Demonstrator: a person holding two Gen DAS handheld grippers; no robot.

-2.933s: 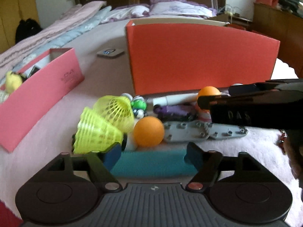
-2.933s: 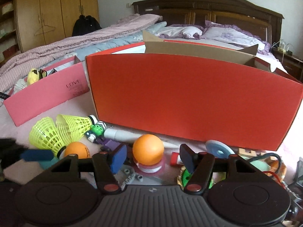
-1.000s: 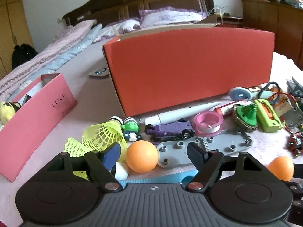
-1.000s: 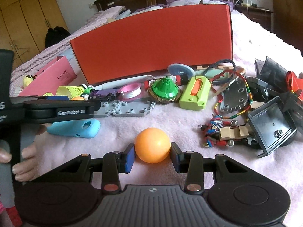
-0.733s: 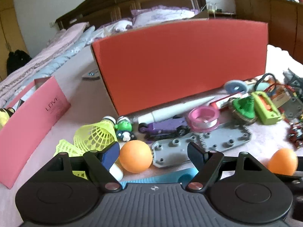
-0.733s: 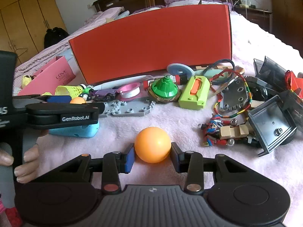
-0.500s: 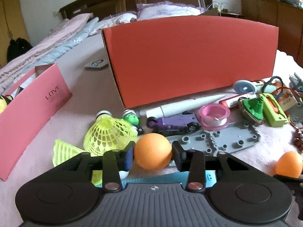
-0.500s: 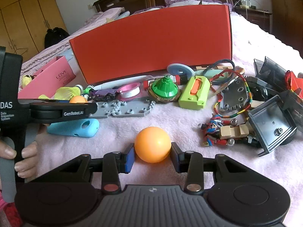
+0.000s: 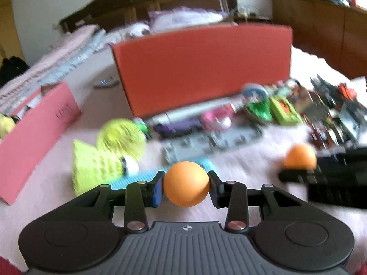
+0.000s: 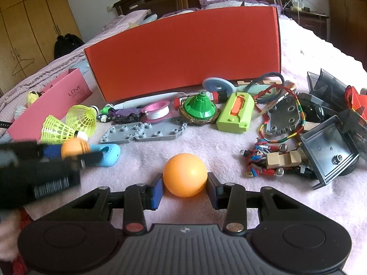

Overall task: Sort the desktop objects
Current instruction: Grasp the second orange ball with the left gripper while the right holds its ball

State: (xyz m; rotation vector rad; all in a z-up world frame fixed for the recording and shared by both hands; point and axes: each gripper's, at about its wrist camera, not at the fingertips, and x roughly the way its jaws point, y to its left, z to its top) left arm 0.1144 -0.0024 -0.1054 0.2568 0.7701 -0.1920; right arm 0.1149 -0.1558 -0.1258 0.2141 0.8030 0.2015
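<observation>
Two orange ping-pong balls lie in my grip. In the blurred left wrist view my left gripper (image 9: 186, 186) is shut on one orange ball (image 9: 185, 178), held just above the pink blanket in front of the blue case (image 9: 146, 177). My right gripper (image 10: 184, 189) is shut on the other orange ball (image 10: 185, 174), low over the blanket. Each view shows the other gripper: the left gripper with its ball (image 10: 72, 148) at the left edge, the right gripper's ball (image 9: 300, 157) at the right.
A big red box (image 10: 183, 52) stands behind the clutter; a pink box (image 10: 52, 105) lies at the far left. Two yellow shuttlecocks (image 10: 68, 123), a grey plate (image 10: 140, 133), a green spinning top (image 10: 199, 110), a lime case (image 10: 236, 114) and dark plastic parts (image 10: 328, 146) cover the blanket.
My left gripper closed on the orange ball beside the shuttlecocks and has drawn it back toward the right, away from them. The right gripper kept still with its ball.
</observation>
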